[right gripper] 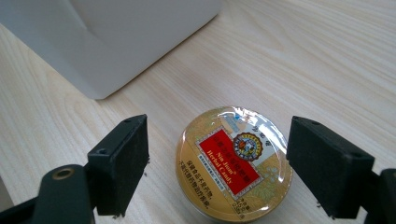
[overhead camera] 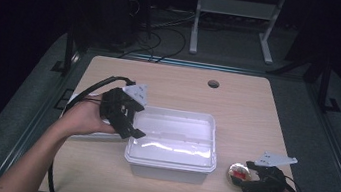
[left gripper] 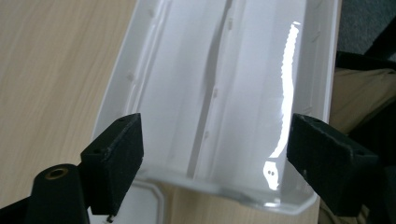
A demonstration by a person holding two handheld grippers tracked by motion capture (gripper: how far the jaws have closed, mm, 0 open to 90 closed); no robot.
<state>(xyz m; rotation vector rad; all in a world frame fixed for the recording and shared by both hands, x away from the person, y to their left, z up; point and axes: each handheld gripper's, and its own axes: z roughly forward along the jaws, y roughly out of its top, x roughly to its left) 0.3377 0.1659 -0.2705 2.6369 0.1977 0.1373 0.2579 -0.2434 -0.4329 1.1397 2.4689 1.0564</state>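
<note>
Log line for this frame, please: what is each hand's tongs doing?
left tongs: open, over white lid | right tongs: open, straddling candy tin, no contact | white box: mid-table | tin: on table

Candy tin [right gripper: 233, 164] cut off at bottom edge

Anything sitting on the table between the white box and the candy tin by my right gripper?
No. In the right gripper view, bare wood lies between the white box and the candy tin, which sits between the open right gripper's jaws.

A wooden table [overhead camera: 247, 112] with a cable hole [overhead camera: 213, 84]; white frame [overhead camera: 236, 7] behind.
</note>
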